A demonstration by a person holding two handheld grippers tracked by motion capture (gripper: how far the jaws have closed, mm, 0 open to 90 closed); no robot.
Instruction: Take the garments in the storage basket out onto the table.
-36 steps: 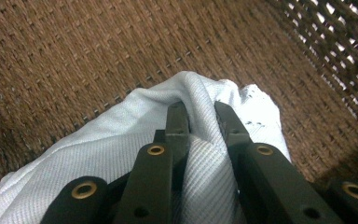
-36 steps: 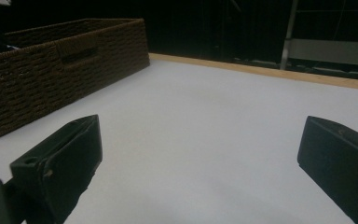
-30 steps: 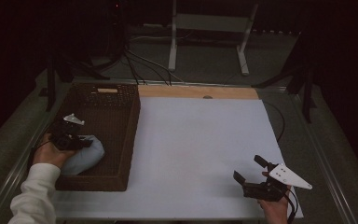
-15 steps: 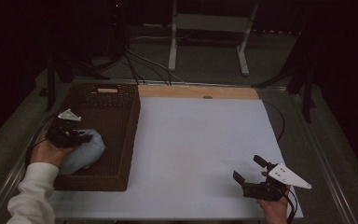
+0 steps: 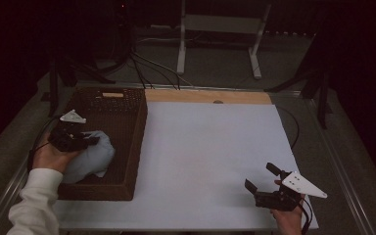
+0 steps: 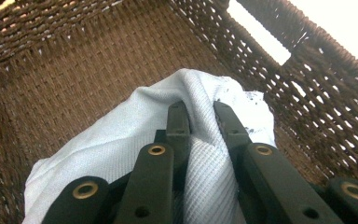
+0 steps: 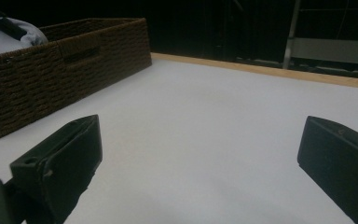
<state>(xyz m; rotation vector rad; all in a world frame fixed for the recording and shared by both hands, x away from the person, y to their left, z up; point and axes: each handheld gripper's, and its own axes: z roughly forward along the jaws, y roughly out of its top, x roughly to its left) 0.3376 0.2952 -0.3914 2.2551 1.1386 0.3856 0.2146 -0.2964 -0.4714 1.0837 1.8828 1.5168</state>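
Note:
A pale blue-white cloth (image 5: 92, 155) lies bunched inside the dark woven basket (image 5: 126, 122) at the table's left. My left gripper (image 5: 94, 140) is shut on the cloth (image 6: 121, 140), pinching a fold of it between the two black jaws above the basket floor (image 6: 74, 74). My right gripper (image 5: 263, 177) stands open low over the white table top near the front right corner, nothing between its fingers (image 7: 63, 158). From there the basket (image 7: 65, 65) lies ahead to the left, with a bit of the cloth (image 7: 9, 35) rising over its rim.
The white table surface (image 5: 210, 147) spreads between basket and right gripper, with a wooden strip (image 5: 205, 96) along its far edge. Cables (image 5: 147, 63) and a white stand (image 5: 215, 29) lie on the floor beyond the table. A cable (image 5: 293, 127) trails along the table's right side.
My left gripper has lifted and drawn back a little with the cloth, pulling it up from the basket floor. The right gripper has stayed in place, open.

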